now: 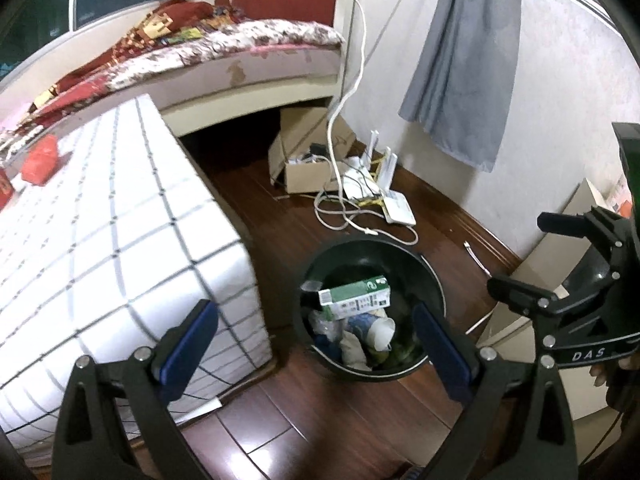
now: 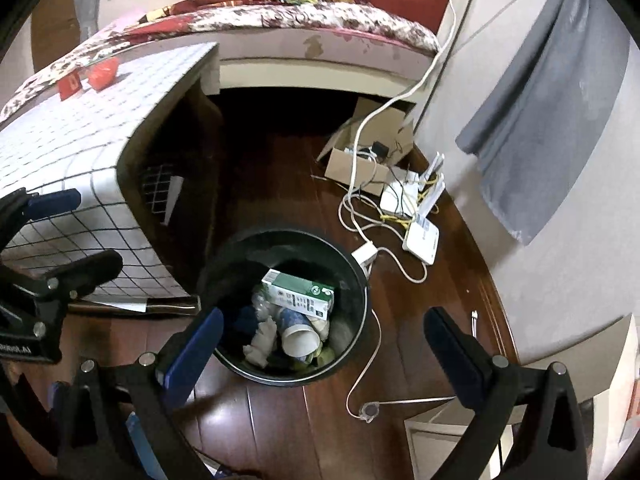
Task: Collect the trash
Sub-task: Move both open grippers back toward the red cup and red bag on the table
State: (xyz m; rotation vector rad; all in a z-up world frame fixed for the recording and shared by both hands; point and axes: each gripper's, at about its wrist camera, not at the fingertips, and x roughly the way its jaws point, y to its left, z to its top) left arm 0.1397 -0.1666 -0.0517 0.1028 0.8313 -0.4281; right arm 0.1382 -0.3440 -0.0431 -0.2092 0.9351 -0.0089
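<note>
Dark reddish wood-plank floor [image 1: 340, 408], bedroom setting. Round black plastic trash bin [image 1: 430, 268] stands on it, just beside a low table draped in a white cloth with a dark grid pattern [image 1: 100, 248]. Bin holds a green-and-white drink carton [image 1: 354, 295] lying on top, a white paper cup with blue print [image 1: 380, 328] on its side below it, plus crumpled white tissue and clear plastic; the rest of the contents is too dark to tell.

Left gripper [image 1: 316, 344] hangs above the bin, blue-padded fingers spread wide, nothing between them. Right gripper [image 2: 324, 340] also over the bin, fingers spread, nothing held. Each gripper shows at the edge of the other's view, jaws apart.

On the table top, at the far end: a crumpled orange-red plastic bag [image 2: 103, 74] next to a small red box [image 2: 70, 84].

Behind the bin: white router with upright antennas [image 2: 422, 236], a tangle of white cables [image 2: 360, 216], and an open brown cardboard box [image 2: 356, 168] partly under a bed with floral bedding [image 1: 240, 40]. Grey cloth [image 1: 464, 60] hangs on the white wall. A thin white cord with a small round clear end [image 2: 370, 410] lies on the floor right of the bin.
</note>
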